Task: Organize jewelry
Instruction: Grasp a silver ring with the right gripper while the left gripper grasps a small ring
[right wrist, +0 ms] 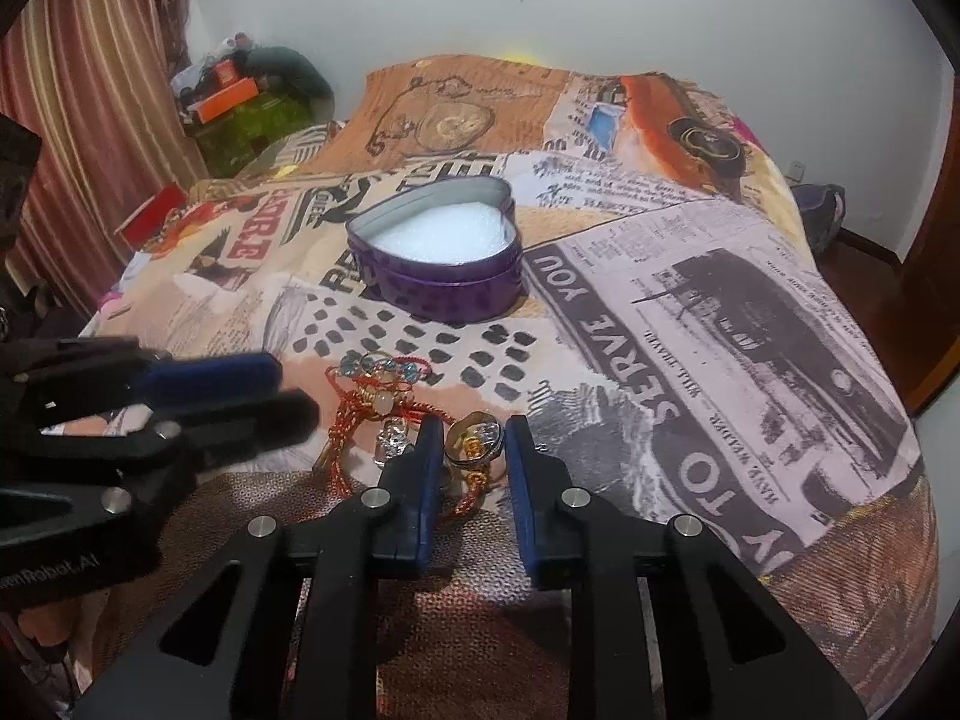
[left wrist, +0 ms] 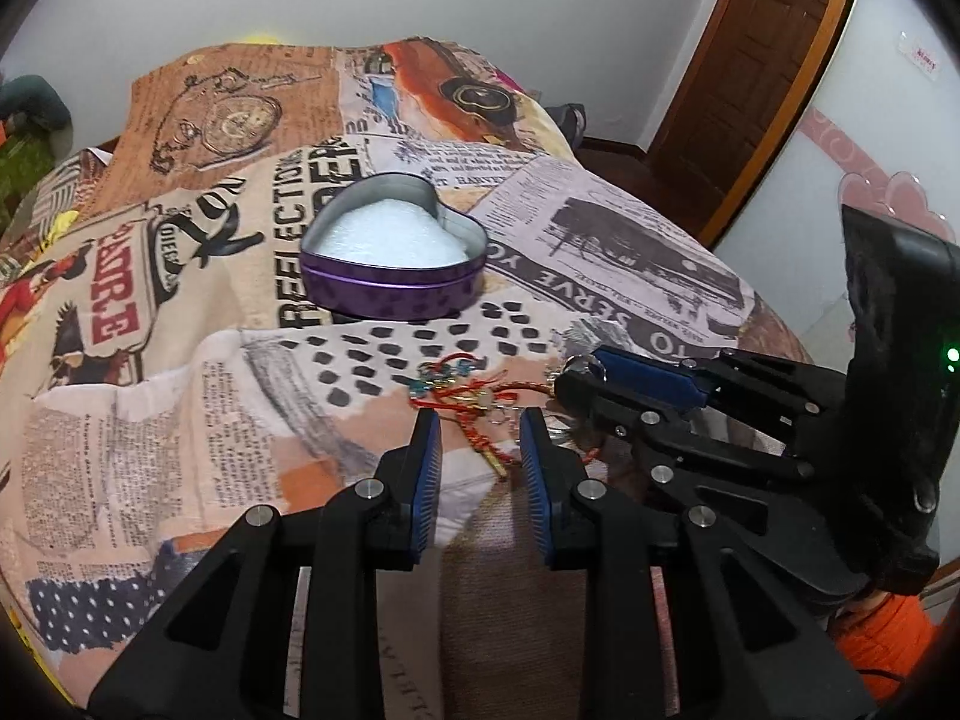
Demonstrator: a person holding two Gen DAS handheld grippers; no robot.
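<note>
- While parted over jewelry pile (left wrist: 474, 396) at lower centre, left gripper (left wrist: 480, 426) holding nothing.
- Right gripper (right wrist: 468, 435) parted around rings (right wrist: 474, 438), not clamped.
- Heart tin (left wrist: 390, 264) at frame centre, lidless, white-padded.

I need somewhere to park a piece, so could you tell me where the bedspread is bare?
Bare: the newspaper-print bedspread right of the purple heart-shaped tin, and the dotted strip between the tin and the red-cord jewelry pile. Crowded: the pile itself, flanked by the left gripper and right gripper.
</note>
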